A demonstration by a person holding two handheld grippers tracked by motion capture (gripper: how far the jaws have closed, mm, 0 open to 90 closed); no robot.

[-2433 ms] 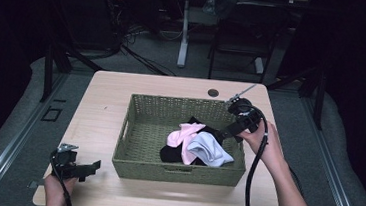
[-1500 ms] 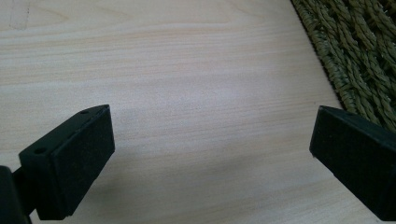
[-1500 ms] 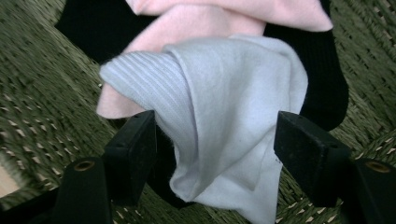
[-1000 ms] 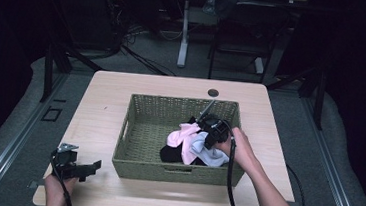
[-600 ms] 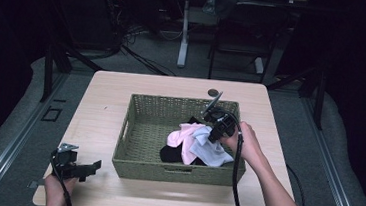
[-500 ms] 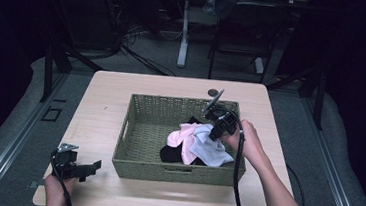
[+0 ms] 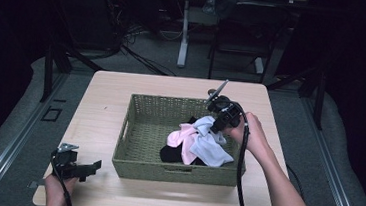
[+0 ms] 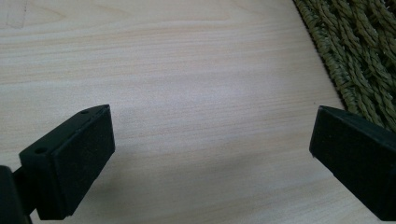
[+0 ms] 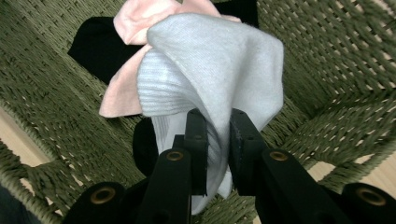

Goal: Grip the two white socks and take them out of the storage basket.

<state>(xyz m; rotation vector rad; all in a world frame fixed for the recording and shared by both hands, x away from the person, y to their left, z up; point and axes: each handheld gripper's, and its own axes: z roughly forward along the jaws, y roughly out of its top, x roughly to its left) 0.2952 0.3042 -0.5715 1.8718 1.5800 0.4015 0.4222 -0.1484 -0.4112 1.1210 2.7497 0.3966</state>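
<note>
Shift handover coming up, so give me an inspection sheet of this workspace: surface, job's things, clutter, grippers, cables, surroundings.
Surface: light wooden table, bare around the basket.
Job's things: green woven basket mid-table; the white sock is pinched and drawn up from a pile with a pink sock and a black sock.
Clutter: small dark round object near the table's far edge.
Grippers: right gripper shut on the white sock, above the basket; left gripper open, low over the table's near left corner.
Cables: a black cable trails from the right gripper along the forearm.
Surroundings: dim room, grey floor, table legs and loose wiring behind.
</note>
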